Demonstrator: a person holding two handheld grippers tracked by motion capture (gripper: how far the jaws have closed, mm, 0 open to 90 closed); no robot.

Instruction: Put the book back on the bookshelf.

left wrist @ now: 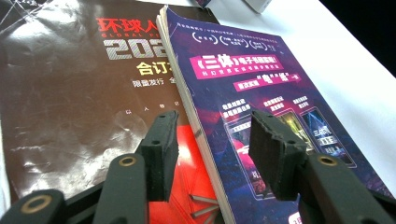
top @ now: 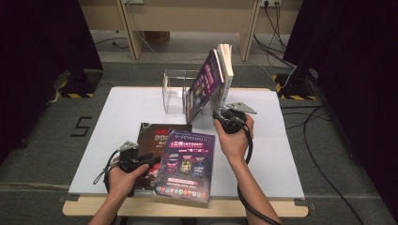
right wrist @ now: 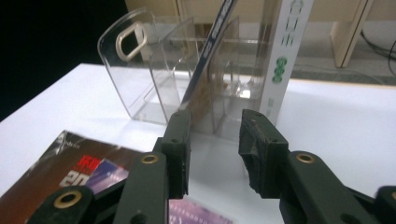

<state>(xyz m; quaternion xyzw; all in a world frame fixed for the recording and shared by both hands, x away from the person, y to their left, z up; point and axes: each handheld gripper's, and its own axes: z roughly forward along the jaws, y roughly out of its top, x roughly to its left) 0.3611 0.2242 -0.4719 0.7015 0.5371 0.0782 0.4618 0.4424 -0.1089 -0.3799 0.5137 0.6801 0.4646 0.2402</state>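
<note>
1. Nearest the camera, a purple-covered book [top: 185, 165] lies flat at the table's front edge, overlapping a dark brown magazine [top: 152, 136] beneath it.
2. Farther back stands a clear acrylic rack [top: 174, 91]. Two books are already in it: a purple one [top: 204, 84] leaning hard to the left, and a white-spined one [top: 227, 72] upright beside it.
3. Judged progress: roughly half. Two filed, two flat on the white table [top: 277, 154] left to go.
4. Left gripper [left wrist: 212, 149]: jaws partly open, astride the spine edge of the flat purple book [left wrist: 261, 107]. One jaw hangs over the brown magazine [left wrist: 70, 93], the other over the purple cover. No clamp visible; whether a pad grazes the cover, cannot tell.
5. Right gripper [right wrist: 215, 149]: jaws partly open, nothing between them. It sits just in front of the rack [right wrist: 140, 74], its left jaw close to the leaning book's lower edge [right wrist: 205, 74]; contact uncertain.
6. Likely next: pick up the flat purple book while the leaning one is steadied.
</note>
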